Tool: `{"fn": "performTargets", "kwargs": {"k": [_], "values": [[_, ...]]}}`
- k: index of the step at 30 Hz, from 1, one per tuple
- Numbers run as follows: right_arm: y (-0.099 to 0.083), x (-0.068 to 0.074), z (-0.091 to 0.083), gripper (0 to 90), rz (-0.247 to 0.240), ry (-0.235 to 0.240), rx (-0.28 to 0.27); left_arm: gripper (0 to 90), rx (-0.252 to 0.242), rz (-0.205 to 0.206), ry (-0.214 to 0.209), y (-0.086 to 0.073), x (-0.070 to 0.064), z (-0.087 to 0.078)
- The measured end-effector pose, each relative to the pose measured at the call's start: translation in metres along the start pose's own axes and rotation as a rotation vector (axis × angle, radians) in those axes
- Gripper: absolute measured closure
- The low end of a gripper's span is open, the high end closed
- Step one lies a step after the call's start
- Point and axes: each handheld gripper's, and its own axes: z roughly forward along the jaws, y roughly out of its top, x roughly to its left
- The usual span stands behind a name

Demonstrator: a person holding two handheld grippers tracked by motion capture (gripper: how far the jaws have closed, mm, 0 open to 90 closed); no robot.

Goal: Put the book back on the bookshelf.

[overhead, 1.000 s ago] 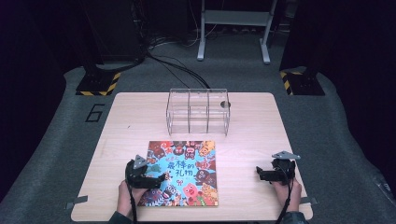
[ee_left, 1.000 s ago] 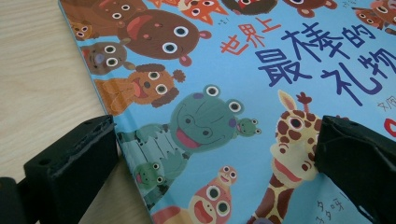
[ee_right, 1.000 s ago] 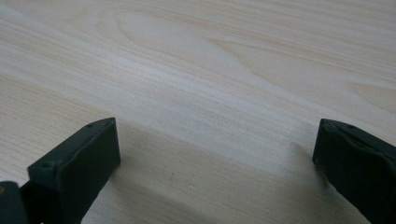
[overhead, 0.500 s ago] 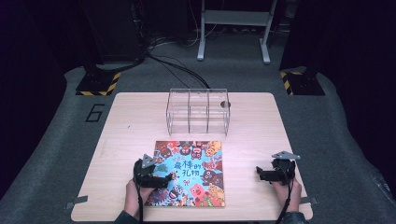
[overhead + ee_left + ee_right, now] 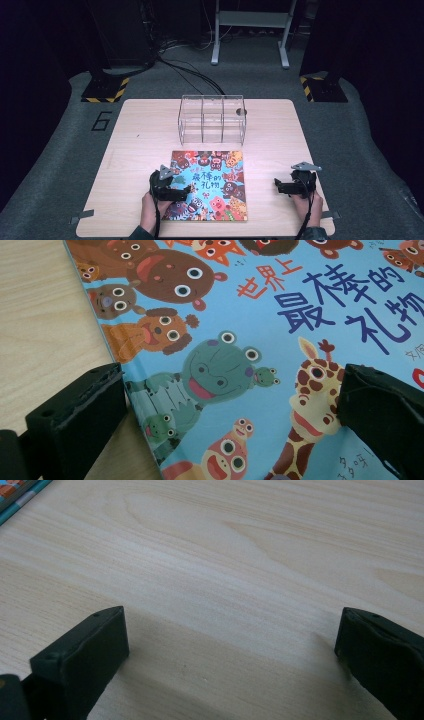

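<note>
Picture book (image 5: 209,185) lying flat on the near half of the wooden table (image 5: 140,140), cover up, crowded with cartoon animals around blue and orange lettering; its near edge sitting close to the table's front edge. Left gripper (image 5: 182,190) hovering over the book's left margin, jaws standing spread wide; in the left gripper view (image 5: 230,405) one jaw is hanging over bare wood just outside the book's edge, the other over the giraffe on the cover — whether either jaw is touching the cover I cannot tell; the cover's top, right and bottom parts are running out of that view, so the lettering is cut off. The hand (image 5: 150,212) behind this gripper is covering the book's near left corner in the high view. Right gripper (image 5: 281,186) resting well apart from the book, to its right, jaws also standing spread with nothing between them; in the right gripper view (image 5: 230,645) bare wood is lying under the jaws, and just a sliver of the book (image 5: 15,492) is peeking in at the top left corner. Clear three-compartment box (image 5: 212,119) standing behind the book, toward the far edge; a small dark round mark on its right end is too small to make out.
</note>
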Motion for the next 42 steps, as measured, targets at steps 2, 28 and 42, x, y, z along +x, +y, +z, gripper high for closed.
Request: {"fn": "performTargets", "kwargs": {"k": [2,28,42], "values": [[0.000,0.000,0.000,0.0,-0.001,0.000,0.000,0.0,-0.007,-0.002,0.009,0.001,-0.003,0.002],[0.000,0.000,0.000,0.2,0.004,0.000,0.001,3.7,-0.007,-0.081,0.104,-0.012,0.046,-0.023],[0.000,0.000,0.000,0.2,-0.001,0.000,-0.001,34.8,-0.037,-0.067,0.002,-0.014,0.037,-0.028]]}}
